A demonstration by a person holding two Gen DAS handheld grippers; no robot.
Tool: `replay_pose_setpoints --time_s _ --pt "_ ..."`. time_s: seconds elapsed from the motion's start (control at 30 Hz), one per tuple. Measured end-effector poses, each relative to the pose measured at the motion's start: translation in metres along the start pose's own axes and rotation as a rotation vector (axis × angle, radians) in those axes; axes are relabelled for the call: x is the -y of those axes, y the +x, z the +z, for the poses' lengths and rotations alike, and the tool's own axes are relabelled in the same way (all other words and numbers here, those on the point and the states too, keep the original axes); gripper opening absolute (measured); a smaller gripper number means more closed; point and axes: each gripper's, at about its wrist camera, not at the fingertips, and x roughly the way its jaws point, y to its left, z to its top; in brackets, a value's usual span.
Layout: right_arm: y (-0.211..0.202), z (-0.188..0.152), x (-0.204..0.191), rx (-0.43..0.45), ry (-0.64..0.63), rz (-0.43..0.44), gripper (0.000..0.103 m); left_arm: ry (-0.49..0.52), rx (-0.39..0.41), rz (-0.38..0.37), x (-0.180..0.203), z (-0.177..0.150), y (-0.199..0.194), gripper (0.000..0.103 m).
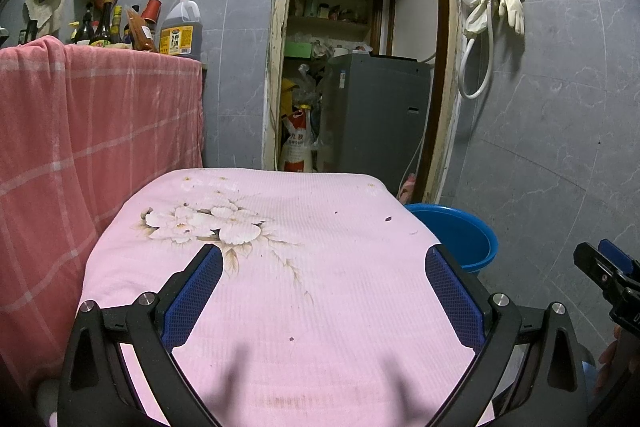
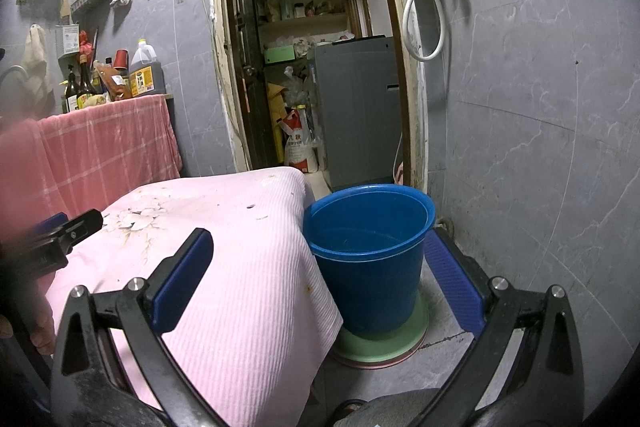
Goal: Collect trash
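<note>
The landmark is the worktop (image 1: 320, 287), covered with a pink floral cloth (image 1: 200, 223).

Left gripper (image 1: 323, 293): positioned above the near half of the worktop, jaws spread wide apart, nothing between them.

Right gripper (image 2: 320, 275): positioned off the right edge of the worktop, jaws spread wide apart and empty, with the blue bucket (image 2: 368, 255) visible between them farther off.

Trash: small dark scraps (image 1: 387, 218) lie on the cloth near the far right corner of the worktop; one more speck (image 1: 291, 339) lies near its near centre.

The blue bucket stands on the floor touching the right side of the worktop, on a green disc (image 2: 380, 345).
</note>
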Motion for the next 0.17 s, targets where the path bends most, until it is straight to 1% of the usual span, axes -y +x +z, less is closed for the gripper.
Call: replay_pose_setpoints --time_s 0.17 --pt "0.001 0.0013 0.0014 -0.001 0.001 0.0 0.103 0.0 -0.001 0.0 -0.0017 -0.001 0.001 0.099"
